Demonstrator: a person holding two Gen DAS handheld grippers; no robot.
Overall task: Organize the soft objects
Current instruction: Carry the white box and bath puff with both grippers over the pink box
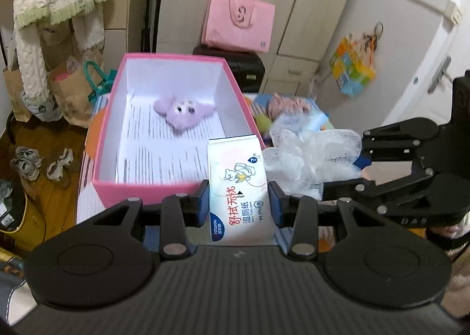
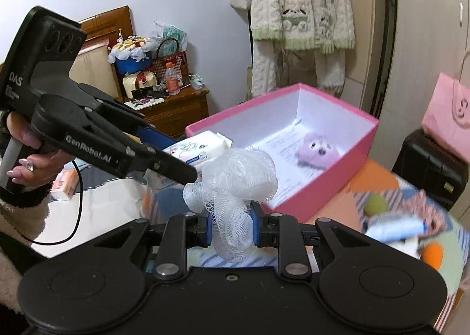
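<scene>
Left tongs [image 1: 239,207] clamped tight on a wet-wipes pack [image 1: 238,188], held up just at the near right corner of the pink box [image 1: 104,141]. Right tongs [image 2: 232,230] pinched nearly closed on a white mesh bath pouf [image 2: 235,185], raised near the box's near wall. Inside, on printed paper, a purple plush toy [image 1: 183,113] toward the far end.

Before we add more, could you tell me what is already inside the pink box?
Inside the pink box lies a purple plush toy on a printed paper sheet. The wipes pack in the left tool hides the near right corner.
</scene>
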